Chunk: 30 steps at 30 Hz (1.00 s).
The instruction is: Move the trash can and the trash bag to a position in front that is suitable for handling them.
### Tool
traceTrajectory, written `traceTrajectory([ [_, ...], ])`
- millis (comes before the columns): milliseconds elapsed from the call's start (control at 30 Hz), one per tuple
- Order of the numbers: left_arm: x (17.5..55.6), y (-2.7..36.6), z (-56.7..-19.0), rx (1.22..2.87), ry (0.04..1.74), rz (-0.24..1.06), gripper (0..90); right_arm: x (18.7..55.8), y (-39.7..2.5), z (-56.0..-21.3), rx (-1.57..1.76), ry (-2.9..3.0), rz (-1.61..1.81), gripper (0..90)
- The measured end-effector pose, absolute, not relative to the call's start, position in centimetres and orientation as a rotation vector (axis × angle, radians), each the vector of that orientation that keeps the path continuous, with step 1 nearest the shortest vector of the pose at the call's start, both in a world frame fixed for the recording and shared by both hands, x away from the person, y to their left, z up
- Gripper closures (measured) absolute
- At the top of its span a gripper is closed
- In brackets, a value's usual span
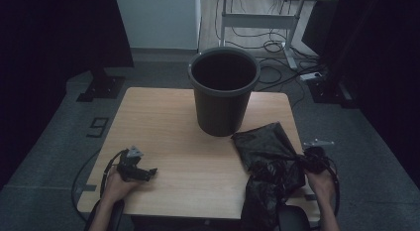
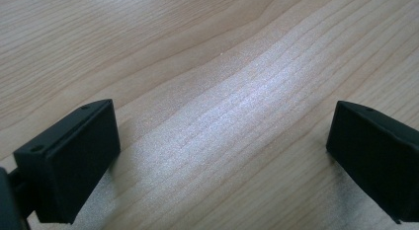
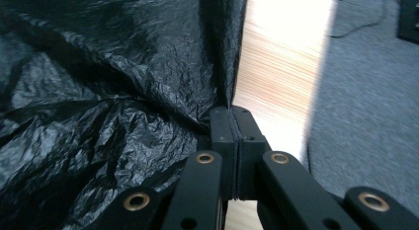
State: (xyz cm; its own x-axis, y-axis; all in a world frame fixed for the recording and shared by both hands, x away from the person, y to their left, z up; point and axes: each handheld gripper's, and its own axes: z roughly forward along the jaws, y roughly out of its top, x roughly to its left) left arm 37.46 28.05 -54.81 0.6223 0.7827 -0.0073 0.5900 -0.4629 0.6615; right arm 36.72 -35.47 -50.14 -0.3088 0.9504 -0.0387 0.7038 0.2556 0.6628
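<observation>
A: The right gripper (image 3: 231, 124) is pinching the black bag (image 1: 270, 161) at the worktop's (image 1: 163, 122) right edge, jaws closed tight.

B: The left gripper (image 2: 222, 156) is gaping empty. That thin film is risking tearing or slipping before reaching the bin (image 1: 224, 92).

Left gripper (image 2: 222, 156) jaws apart, wooden table (image 2: 197, 52)

Wooden table (image 1: 163, 122), bin (image 1: 224, 89), black bag (image 1: 270, 161)

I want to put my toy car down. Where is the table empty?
Bare wood lies left of the bin, from the far left corner of the table down to the open left gripper, and in the near middle before the black bag. The right side is crowded: the right gripper pinches the bag there.
</observation>
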Motion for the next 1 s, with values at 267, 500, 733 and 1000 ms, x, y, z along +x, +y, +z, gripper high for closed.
traceTrajectory([
  [267, 37.5, 28.0, -54.8, 2.213, 1.075, 0.398, 0.0, 36.3, -36.5, -49.7, 1.532, 2.06, 0.785, 87.8],
  [500, 37.5, 28.0, -54.8, 2.213, 1.074, 0.398, 0.0, 38.8, -33.6, -50.2, 1.49, 2.1, 0.8, 83.7],
  [733, 38.3, 27.8, -54.6, 2.192, 1.124, 0.393, 0.0, 41.8, -30.7, -49.5, 1.435, 2.084, 0.803, 36.4],
  [1000, 41.4, 27.4, -52.8, 2.156, 1.083, 0.442, 0.0, 45.4, -28.1, -49.2, 1.427, 2.118, 0.86, 10.4],
])
